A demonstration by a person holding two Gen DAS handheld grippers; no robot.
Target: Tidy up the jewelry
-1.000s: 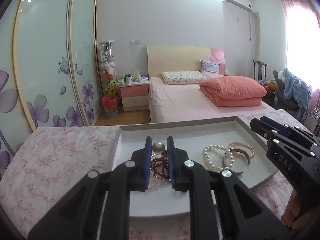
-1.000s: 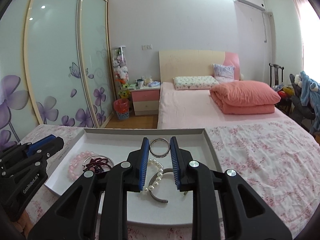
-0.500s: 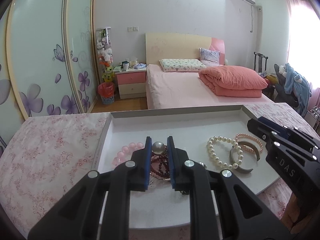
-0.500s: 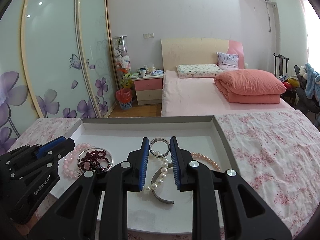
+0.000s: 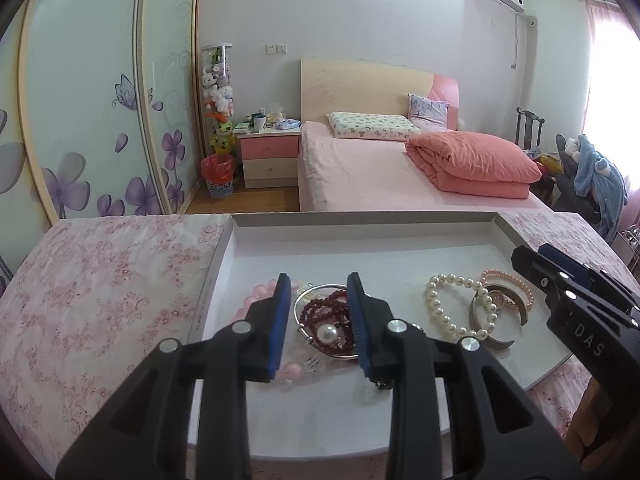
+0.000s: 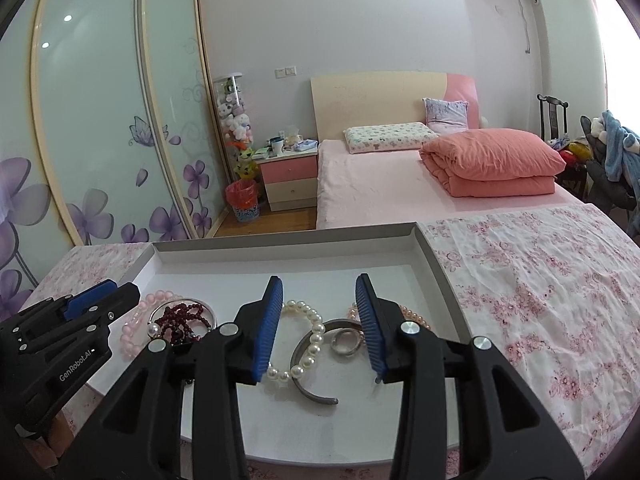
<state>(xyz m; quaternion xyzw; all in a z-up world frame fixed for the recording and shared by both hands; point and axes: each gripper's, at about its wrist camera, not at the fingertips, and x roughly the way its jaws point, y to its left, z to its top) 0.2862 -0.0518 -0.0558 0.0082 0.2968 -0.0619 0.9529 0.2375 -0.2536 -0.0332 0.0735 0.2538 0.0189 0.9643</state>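
A shallow white tray lies on the floral cloth and holds the jewelry. My left gripper is open over a dark red bead bracelet with a silver bangle and a large pearl; a pink bead bracelet lies beside it. My right gripper is open over a white pearl bracelet, a grey cuff and a silver ring. The pearl bracelet and a small pink bead bracelet also show in the left wrist view.
The table carries a pink floral cloth. Behind it stand a bed with a folded pink quilt, a nightstand, a bin and sliding wardrobe doors. A chair with clothes stands at right.
Both grippers have opened from nearly shut. The large pearl dropped from the left jaws and the silver ring from the right jaws into the tray. Both grippers moved slightly lower and closer.
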